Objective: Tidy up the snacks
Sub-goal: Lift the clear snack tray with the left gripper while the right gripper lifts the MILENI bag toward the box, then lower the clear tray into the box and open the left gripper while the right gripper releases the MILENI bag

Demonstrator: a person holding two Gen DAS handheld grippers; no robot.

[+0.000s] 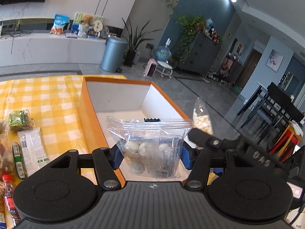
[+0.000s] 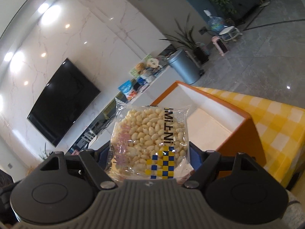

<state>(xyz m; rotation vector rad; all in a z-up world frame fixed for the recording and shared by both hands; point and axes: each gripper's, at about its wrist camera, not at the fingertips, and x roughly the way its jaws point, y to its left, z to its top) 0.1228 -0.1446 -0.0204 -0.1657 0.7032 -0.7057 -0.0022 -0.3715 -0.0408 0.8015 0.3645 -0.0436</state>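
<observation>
Okay, room first: you're working in an open living space with a marble wall carrying a big black TV [image 2: 63, 103], a grey tiled floor [image 1: 190, 91], a blue-grey bin [image 1: 112, 54] by a long low white ledge [image 1: 47, 47] cluttered with packets and a teddy bear [image 1: 86, 20], potted plants, a water jug [image 1: 163, 52], a dark cabinet [image 1: 202, 55], and a black dining table with chairs [image 1: 276, 103] sitting off to the right.

The table is wearing a yellow-and-white checked cloth [image 1: 47, 99]. An orange box [image 1: 87, 118] with a white inside is sitting open on it, looking empty from here. More snacks are lying on the cloth left of the box: a green packet [image 1: 18, 120], a white wrapper [image 1: 32, 150], a green tube [image 1: 19, 162], a small red-capped bottle [image 1: 9, 196].

Your left gripper [image 1: 150, 156] is clamping a clear bag of round white sweets [image 1: 150, 148], holding it over the box's near end. Your right gripper [image 2: 150, 158] is clamping a clear puffed-rice packet [image 2: 150, 141] with a blue-yellow check mark, hanging just beside the box's edge, outside it.
</observation>
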